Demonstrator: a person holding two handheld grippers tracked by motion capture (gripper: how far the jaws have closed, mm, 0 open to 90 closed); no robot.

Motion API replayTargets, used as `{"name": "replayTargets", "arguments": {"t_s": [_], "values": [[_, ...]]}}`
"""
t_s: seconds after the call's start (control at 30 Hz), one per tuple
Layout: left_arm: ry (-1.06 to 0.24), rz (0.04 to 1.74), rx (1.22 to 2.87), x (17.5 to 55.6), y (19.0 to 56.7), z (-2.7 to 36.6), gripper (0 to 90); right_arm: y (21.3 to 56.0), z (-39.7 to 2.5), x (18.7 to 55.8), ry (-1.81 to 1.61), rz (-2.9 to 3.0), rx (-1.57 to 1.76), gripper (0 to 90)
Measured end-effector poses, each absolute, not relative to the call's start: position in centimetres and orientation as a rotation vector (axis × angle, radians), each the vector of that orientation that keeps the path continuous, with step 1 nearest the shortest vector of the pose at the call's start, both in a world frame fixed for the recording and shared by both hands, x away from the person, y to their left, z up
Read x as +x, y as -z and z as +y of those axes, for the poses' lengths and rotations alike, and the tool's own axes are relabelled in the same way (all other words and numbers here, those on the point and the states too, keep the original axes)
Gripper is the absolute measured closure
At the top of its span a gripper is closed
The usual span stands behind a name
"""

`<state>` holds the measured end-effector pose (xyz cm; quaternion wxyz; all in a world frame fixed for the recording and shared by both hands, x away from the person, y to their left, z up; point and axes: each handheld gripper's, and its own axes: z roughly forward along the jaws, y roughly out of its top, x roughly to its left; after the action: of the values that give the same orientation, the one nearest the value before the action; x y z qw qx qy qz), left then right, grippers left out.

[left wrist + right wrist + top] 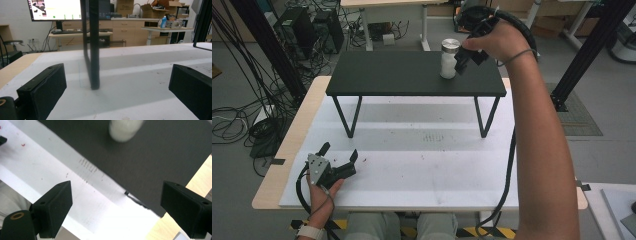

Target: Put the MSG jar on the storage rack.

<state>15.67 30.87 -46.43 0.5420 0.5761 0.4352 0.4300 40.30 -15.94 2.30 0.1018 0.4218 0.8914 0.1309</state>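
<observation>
While the white jar [448,60] with its metal lid stands upright on the black shelf [412,75], toward the right part of the shelf's top and closer to its far edge, the right tool [464,62] is held just beside the jar, on the jar's right. In the high view the tool appears to touch or nearly touch the jar's side; which of the two cannot be told. In the right gripper view the right tool [116,205] is seen with its jaws spread wide and nothing between them, and the jar [123,130] is shown blurred at the top edge, above the gap and apart from both jaws, on the dark shelf top [160,157].

The shelf is raised on thin black legs above the white mat [412,165], which is laid over the wooden counter [282,160]. The left tool [339,159] is rested well in front of the shelf, near the front left corner of the mat, and is gripped by the left hand [319,192]. Its jaws are likewise opened wide with nothing held. In the left gripper view the left tool [117,87] is pointed along the mat toward one shelf leg [94,50], which stands between the jaws but farther off.
</observation>
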Motion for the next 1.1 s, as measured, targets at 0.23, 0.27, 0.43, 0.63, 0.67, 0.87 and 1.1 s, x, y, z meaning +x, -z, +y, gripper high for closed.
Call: {"name": "replayTargets", "arguments": {"t_s": [0.23, 0.27, 0.43, 0.63, 0.67, 0.87, 1.1], "values": [[-1.02, 1.035, 1.369, 15.7, 46.4, 30.9, 1.6, -0.7, -17.4, 38.2, -0.395, 2.633, 1.249, 10.7], [-1.021, 1.034, 1.37, 15.7, 46.4, 30.9, 1.6, -0.5, -17.6, 37.9, -0.402, 2.633, 1.244, 10.6], [-1.02, 1.034, 1.373, 15.7, 46.4, 30.9, 1.6, 1.0, -18.3, 36.4, -0.41, 2.635, 1.232, 10.7], [-1.016, 1.031, 1.374, 15.7, 46.4, 31.0, 1.6, 4.0, -19.1, 35.5, -0.394, 2.65, 1.244, 10.7], [-1.015, 1.032, 1.374, 15.7, 46.4, 31.0, 1.6, 4.8, -19.4, 35.4, -0.395, 2.651, 1.256, 10.7], [-1.013, 1.032, 1.376, 15.7, 46.3, 31.0, 1.6, 8.4, -20.8, 35.0, -0.384, 2.663, 1.296, 10.0], [-1.014, 1.031, 1.376, 15.7, 46.3, 31.0, 1.6, 11.3, -21.5, 34.2, -0.346, 2.676, 1.289, 7.5]]}}
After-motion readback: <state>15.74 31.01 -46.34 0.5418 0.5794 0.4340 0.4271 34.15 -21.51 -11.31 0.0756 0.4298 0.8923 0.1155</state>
